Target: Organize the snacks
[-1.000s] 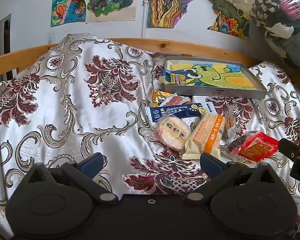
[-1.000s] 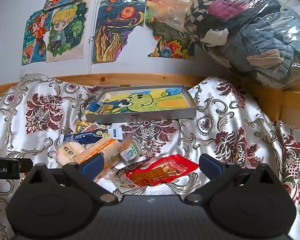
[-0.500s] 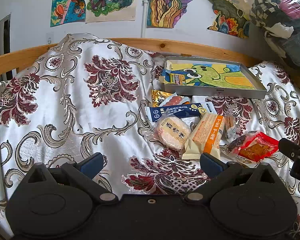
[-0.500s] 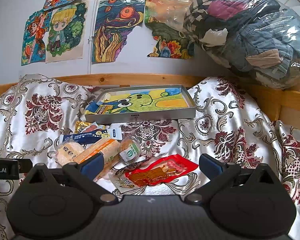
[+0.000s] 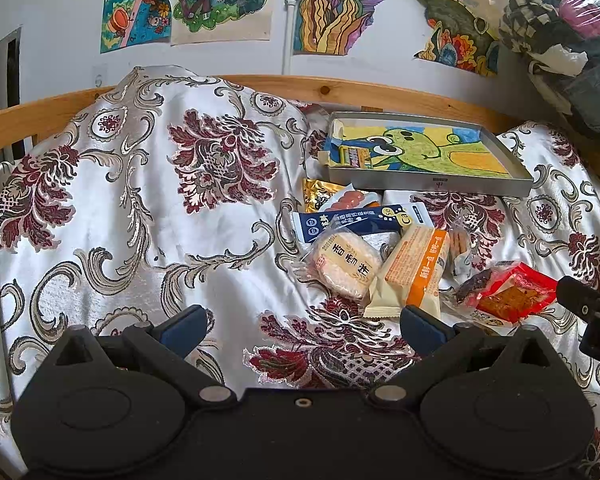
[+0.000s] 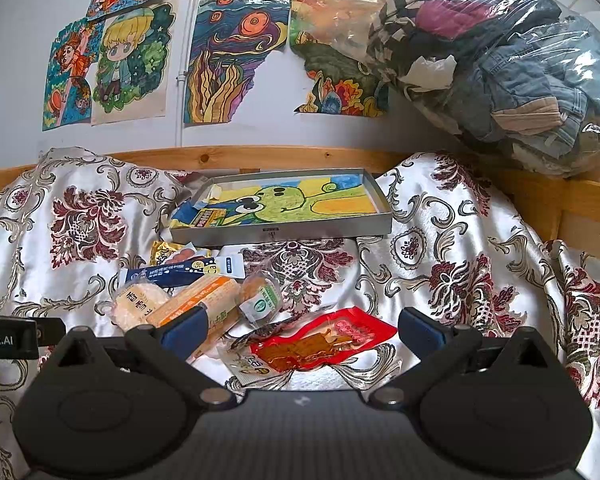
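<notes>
Here the bed, draped in a slick brocade cover, carries everything, and the metal tray near its wooden rail serves as landmark. In front of the tray lies the snack heap: a blue packet just before its front wall, an orange-and-cream bar and a round rice cake nearer the cameras, and a red pouch furthest out from the tray. All look light, crinkly and slippery, the rice cake probably brittle; a sealed edge seems the safest hold. Overlapping packets may drag along. The left hand-held gripper and the right hand-held gripper are both spread wide and empty, the right straddling the red pouch.
</notes>
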